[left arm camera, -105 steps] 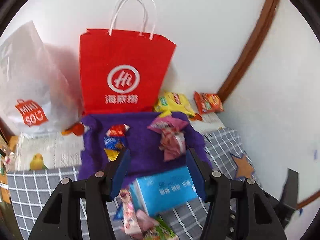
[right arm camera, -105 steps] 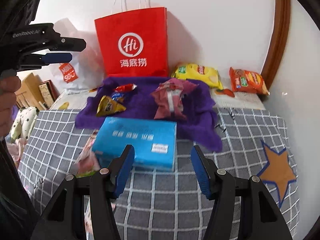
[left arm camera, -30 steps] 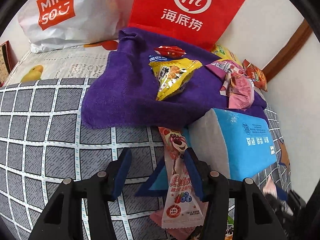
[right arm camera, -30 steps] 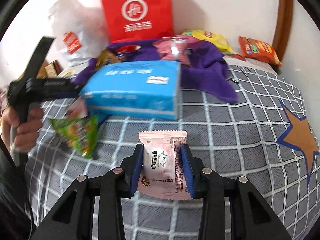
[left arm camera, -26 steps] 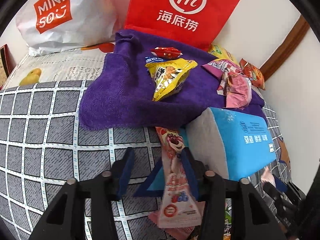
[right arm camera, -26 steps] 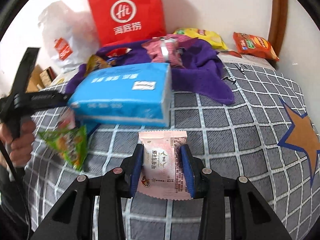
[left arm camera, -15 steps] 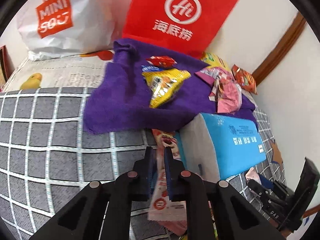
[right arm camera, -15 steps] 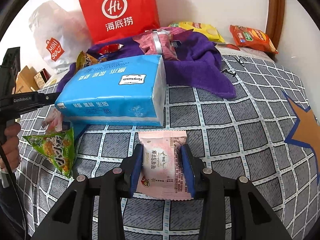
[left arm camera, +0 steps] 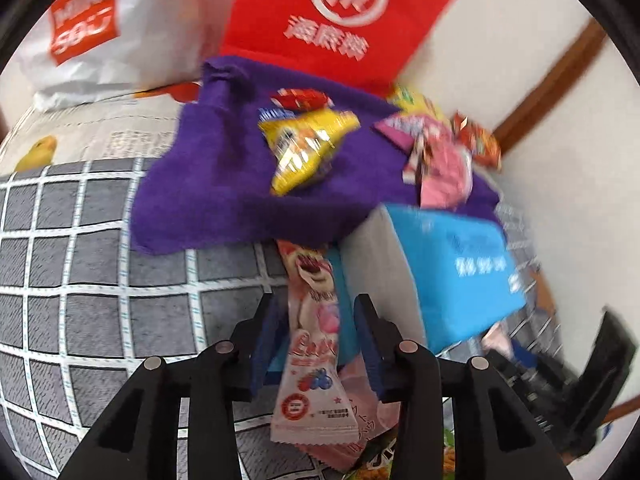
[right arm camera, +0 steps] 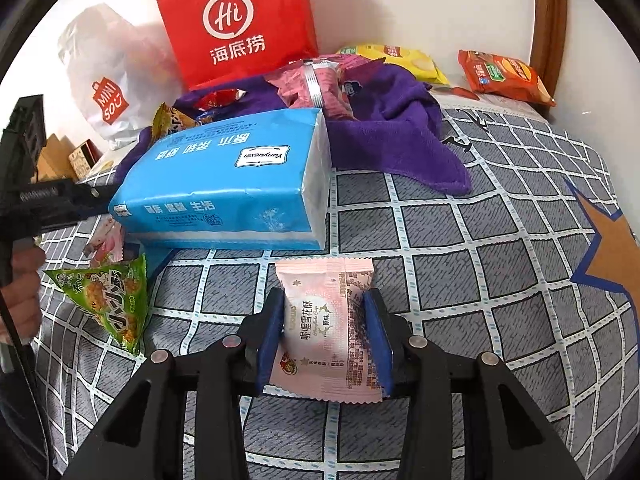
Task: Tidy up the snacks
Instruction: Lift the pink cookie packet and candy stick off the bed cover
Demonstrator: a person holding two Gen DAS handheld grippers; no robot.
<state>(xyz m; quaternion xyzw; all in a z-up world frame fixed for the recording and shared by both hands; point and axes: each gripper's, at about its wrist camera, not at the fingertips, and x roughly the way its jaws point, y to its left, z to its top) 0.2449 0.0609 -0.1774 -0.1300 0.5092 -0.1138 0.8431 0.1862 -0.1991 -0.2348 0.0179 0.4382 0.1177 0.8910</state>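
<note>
Left wrist view: left gripper (left arm camera: pixel 316 336) low over the checked bedspread (left arm camera: pixel 80 248), pointing toward the purple towel (left arm camera: pixel 224 184), fingers (left arm camera: pixel 266 340) parted around the long pink candy packet (left arm camera: pixel 314 340), with a little slack on each side. Half a second ago nearly pinched together on that same packet; now spread wider, packet lying loose between them, its far end tucked beside the blue tissue pack (left arm camera: pixel 452 268). Yellow snack bag (left arm camera: pixel 304 148) and pink wrappers (left arm camera: pixel 436 160) up on the towel, red paper bag (left arm camera: pixel 340 20) and white Miniso bag (left arm camera: pixel 92 28) behind. Heavy motion blur throughout.

Right wrist view: right gripper (right arm camera: pixel 324 328) level and close to the bedspread, fingers (right arm camera: pixel 376 332) clamped on the pale pink pastry packet (right arm camera: pixel 328 328), squeezing both long edges. Same grip as a second ago, no slip. Tissue pack (right arm camera: pixel 228 184) just ahead, nearer than before. Green triangular snack (right arm camera: pixel 112 304) lying to the left, close to the hand (right arm camera: pixel 24 300) on the other gripper's handle. Orange chip bag (right arm camera: pixel 504 76) and yellow chip bag (right arm camera: pixel 400 60) well back by the wall.
</note>
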